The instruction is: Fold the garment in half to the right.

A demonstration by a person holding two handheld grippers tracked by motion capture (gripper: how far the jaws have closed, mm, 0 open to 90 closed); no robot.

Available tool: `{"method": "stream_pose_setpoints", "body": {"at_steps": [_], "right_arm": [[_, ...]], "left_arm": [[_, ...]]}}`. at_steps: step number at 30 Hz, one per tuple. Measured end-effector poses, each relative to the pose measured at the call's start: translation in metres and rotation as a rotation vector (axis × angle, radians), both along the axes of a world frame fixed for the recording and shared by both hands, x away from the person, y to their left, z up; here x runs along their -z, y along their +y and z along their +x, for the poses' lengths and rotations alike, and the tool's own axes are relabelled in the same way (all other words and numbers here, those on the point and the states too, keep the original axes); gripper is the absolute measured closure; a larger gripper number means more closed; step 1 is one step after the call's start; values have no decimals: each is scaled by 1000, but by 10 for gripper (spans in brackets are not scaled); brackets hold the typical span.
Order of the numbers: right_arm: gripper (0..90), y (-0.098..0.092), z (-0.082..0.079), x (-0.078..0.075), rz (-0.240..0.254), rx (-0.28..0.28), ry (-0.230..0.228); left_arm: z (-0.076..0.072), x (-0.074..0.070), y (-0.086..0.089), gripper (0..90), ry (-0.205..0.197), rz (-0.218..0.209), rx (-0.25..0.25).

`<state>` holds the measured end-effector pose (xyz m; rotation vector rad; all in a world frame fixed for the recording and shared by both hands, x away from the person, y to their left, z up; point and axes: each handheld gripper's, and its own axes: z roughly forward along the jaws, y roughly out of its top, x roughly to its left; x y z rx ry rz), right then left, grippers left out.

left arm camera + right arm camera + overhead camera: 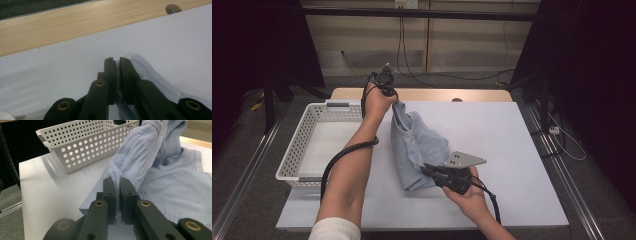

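both grippers pinch the pale blue shirt (417, 145): the left gripper (396, 100) lifts a far edge above the white surface (512, 150), the right gripper (428, 170) clamps a fold near the front. it looks about midway; the shirt isn't yet in the basket (312, 120) beside it.

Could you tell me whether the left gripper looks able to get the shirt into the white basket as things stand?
Probably yes. The left gripper is shut on the light blue shirt right beside the white basket, whose open top is unobstructed. But the right gripper also clamps the shirt, so it would have to follow or let go.
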<state>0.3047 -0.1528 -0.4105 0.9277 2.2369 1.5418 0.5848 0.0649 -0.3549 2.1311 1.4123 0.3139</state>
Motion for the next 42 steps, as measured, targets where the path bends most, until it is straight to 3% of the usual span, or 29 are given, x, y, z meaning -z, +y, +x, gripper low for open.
{"method": "stream_pose_setpoints", "body": {"at_steps": [15, 18, 20, 24, 30, 42], "right_arm": [[851, -11, 0, 1, -62, 50, -29], [852, -16, 2, 2, -81, 81, -32], [852, -20, 4, 4, -90, 95, -24], [852, -31, 8, 10, -112, 132, -10], [851, -42, 7, 13, -144, 173, -13], [847, -53, 4, 18, -165, 214, 2]], "left_arm": [[5, 1, -11, 844, -5, -30, 11], [5, 3, -13, 819, -20, -39, 24], [5, 2, -14, 768, -40, -51, 24], [3, -1, -12, 642, -40, -67, 26], [-2, 0, -7, 530, -36, -56, 35], [-15, 6, -2, 403, 1, -59, 62]]}}
